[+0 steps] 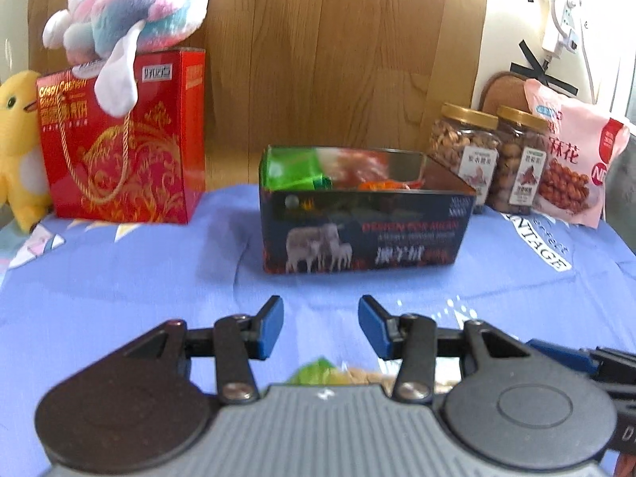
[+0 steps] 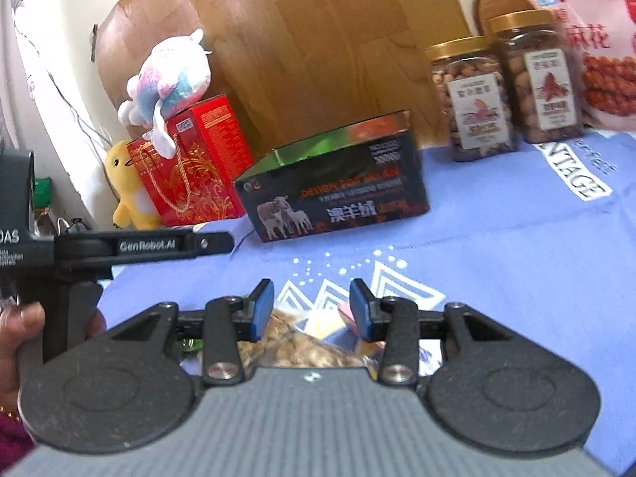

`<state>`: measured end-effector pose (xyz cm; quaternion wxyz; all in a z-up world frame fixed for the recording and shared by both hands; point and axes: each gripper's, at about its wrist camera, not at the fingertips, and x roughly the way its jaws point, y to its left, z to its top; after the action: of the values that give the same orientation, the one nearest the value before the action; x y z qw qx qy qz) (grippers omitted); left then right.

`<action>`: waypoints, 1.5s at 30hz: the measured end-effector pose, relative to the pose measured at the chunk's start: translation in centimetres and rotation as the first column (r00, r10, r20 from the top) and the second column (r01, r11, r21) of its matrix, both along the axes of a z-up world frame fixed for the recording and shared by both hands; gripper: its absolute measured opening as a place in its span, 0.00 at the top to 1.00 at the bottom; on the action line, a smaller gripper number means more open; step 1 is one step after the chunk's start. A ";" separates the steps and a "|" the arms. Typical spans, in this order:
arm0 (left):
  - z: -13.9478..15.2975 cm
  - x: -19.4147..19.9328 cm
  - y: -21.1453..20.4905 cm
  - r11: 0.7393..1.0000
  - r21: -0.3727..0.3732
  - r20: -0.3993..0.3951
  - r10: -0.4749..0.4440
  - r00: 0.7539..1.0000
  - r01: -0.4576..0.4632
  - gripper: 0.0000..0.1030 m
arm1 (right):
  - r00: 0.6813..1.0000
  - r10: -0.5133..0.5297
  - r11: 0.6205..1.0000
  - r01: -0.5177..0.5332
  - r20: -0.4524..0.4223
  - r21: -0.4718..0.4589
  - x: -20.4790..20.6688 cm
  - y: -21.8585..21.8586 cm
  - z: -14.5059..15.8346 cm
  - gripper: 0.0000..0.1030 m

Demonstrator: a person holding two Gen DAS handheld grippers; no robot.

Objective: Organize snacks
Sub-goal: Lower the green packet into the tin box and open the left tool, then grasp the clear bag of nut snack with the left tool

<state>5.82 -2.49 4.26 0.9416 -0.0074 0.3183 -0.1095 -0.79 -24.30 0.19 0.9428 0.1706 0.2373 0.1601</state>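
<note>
A dark open tin box (image 1: 365, 230) (image 2: 338, 198) with sheep printed on it stands mid-table on the blue cloth (image 1: 119, 278). Green and orange snack packets (image 1: 302, 167) lie inside it. My left gripper (image 1: 322, 326) hovers in front of the box, partly open, with only cloth between its pads. A green-and-yellow packet (image 1: 318, 371) peeks out under its base. My right gripper (image 2: 312, 312) is partly open over a clear packet of nuts (image 2: 306, 344) that lies between and under its fingers. The pads do not visibly press on it. A hand (image 2: 24, 334) holds the left tool's black arm (image 2: 151, 245).
A red gift box (image 1: 127, 151) with a pastel plush toy (image 1: 131, 12) on top stands at the back left, beside a yellow plush chick (image 1: 20, 147). Two gold-lidded nut jars (image 1: 465, 147) (image 1: 520, 159) and a pink snack bag (image 1: 576, 159) stand back right. A wooden board (image 1: 318, 59) backs the table.
</note>
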 end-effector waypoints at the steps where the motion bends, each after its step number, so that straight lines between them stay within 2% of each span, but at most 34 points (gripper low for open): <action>1: -0.2 -0.4 0.2 1.000 -0.010 -0.001 -0.001 1.000 0.001 0.58 | 1.000 -0.005 1.000 0.005 0.004 -0.007 -0.4 -0.1 -0.1 0.56; 4: -1.0 -1.4 1.7 0.998 -0.065 0.002 0.010 1.000 -0.010 0.49 | 1.000 -0.018 1.000 0.018 0.022 -0.022 -1.2 -0.5 -0.1 0.56; 9: -3.1 -2.3 5.1 0.983 -0.164 -0.047 0.071 0.996 -0.078 0.49 | 1.000 0.000 1.000 0.000 0.009 -0.021 -2.4 -0.1 -0.9 0.56; 14: -4.4 -3.1 7.3 0.972 -0.212 -0.069 0.088 0.994 -0.101 0.49 | 0.996 0.087 0.993 -0.087 0.005 -0.076 -2.8 2.9 -1.2 0.56; 18: -4.6 -3.3 8.0 0.974 -0.210 -0.058 0.069 0.996 -0.080 0.50 | 0.986 0.165 0.986 -0.166 -0.033 -0.028 -1.8 4.2 -1.1 0.57; 21: -4.8 -3.3 7.8 0.979 -0.194 -0.032 0.061 0.998 -0.066 0.49 | 0.981 0.184 0.982 -0.186 -0.064 -0.037 -1.0 5.4 -1.4 0.77; 24: -5.0 -3.4 8.3 0.973 -0.223 -0.030 0.053 0.998 -0.058 0.49 | 0.985 0.164 0.986 -0.165 -0.056 -0.011 -0.9 4.6 -1.4 0.86; 27: -4.9 -3.3 8.5 0.969 -0.240 -0.044 0.052 0.998 -0.061 0.49 | 0.998 0.065 0.997 -0.065 0.015 -0.037 -1.6 2.6 -0.4 0.92; 30: -4.1 -3.2 8.0 0.972 -0.227 -0.044 0.058 0.997 -0.067 0.49 | 0.998 -0.012 0.999 0.014 0.054 -0.037 -2.2 -0.1 0.4 0.94; 34: -2.4 -3.1 6.1 0.966 -0.259 -0.005 -0.015 1.000 0.013 0.48 | 0.990 -0.123 0.992 0.126 0.073 -0.030 -3.1 -4.0 0.3 0.93; 38: -0.8 -2.1 2.3 0.941 -0.301 -0.010 -0.166 0.986 0.155 0.45 | 0.982 -0.185 0.983 0.185 0.034 0.002 -4.3 -7.4 -0.5 0.93; 42: -0.8 0.1 -2.2 0.878 -0.396 -0.093 -0.329 0.940 0.268 0.45 | 0.978 -0.207 0.978 0.207 -0.013 0.036 -5.6 -9.0 -1.7 0.92; 45: -1.2 1.1 -6.1 0.865 -0.386 -0.134 -0.398 0.908 0.322 0.45 | 0.974 -0.225 0.973 0.226 -0.035 0.052 -6.7 -10.2 -2.7 0.91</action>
<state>6.89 -8.61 3.04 0.8485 -0.1289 0.3860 -0.3383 -7.48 -34.52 -2.46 0.9462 0.2251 0.2255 0.0560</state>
